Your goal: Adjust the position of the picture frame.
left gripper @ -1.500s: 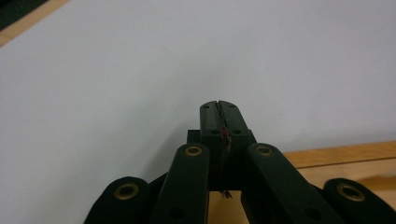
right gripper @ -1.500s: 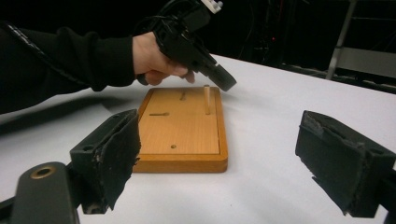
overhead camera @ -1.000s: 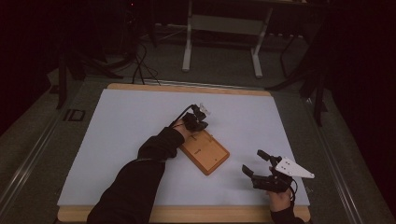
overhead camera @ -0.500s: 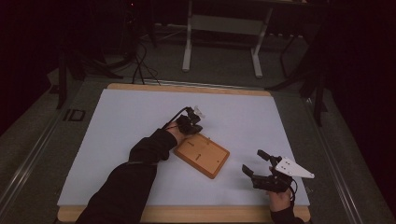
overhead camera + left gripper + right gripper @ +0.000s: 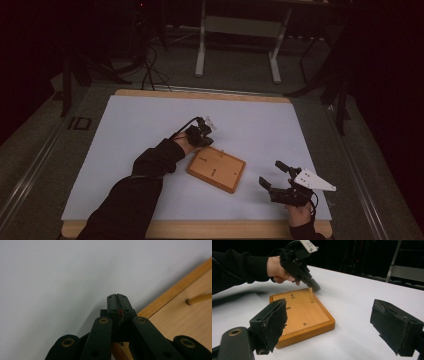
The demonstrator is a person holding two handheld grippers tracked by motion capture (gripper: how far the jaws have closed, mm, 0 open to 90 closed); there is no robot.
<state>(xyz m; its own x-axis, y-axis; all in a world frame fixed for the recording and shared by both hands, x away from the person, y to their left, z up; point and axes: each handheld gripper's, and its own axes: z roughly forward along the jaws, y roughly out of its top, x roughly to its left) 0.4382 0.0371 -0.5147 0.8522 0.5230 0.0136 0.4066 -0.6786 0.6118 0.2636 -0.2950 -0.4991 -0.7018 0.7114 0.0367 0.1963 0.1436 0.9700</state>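
Board point(image 5: 216, 171): wood, warm orange-brown, smooth w/ a light satin sheen, rim same wood. Peg point(image 5: 311, 295) on it: pale bare wood, matt. Tabletop point(image 5: 130, 130): matt white sheet, smooth, prob. paper or laminate; edge strip is light wood. Left hand-held gripper point(image 5: 117, 301): black plastic, matt, brass-looking rivets at the links. Right hand-held gripper point(image 5: 337, 322): same black plastic, pads rough and worn, rubber-like. Sleeve point(image 5: 135, 190): black cloth, matt.
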